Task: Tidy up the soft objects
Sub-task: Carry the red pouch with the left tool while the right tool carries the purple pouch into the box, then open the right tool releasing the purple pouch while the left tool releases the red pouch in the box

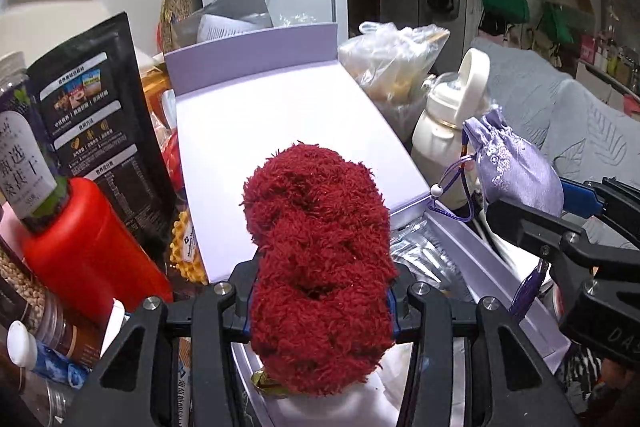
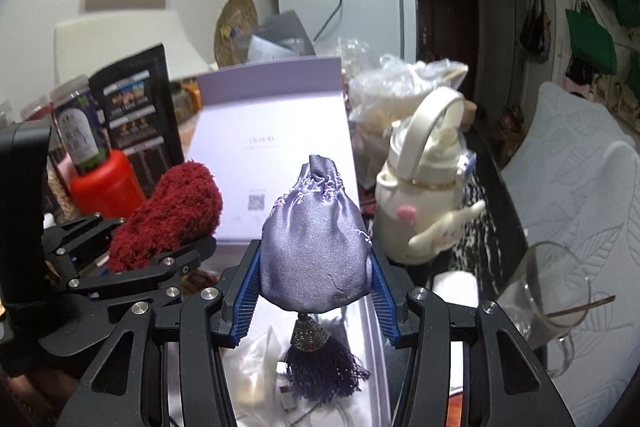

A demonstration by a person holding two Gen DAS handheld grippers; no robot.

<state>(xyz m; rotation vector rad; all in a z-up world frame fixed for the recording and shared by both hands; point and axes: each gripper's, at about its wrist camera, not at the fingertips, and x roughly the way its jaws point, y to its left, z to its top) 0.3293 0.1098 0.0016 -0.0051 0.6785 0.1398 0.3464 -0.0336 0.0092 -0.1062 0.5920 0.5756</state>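
Red fuzzy bundle [image 1: 320, 267] fills left wrist view, clamped between left gripper [image 1: 322, 297] fingers, held above open lilac box [image 1: 256, 59]. Box lid stands upright behind white inner panel. Cream bottle [image 2: 424, 187] with loop handle stands right of box, clear plastic bag [image 2: 400, 87] behind it. Red canister [image 1: 92, 247] left of box. Lilac satin pouch [image 2: 316, 239] squeezed between right gripper [image 2: 316, 291] blue pads, purple tassel [image 2: 320, 367] hanging beneath, over box interior.
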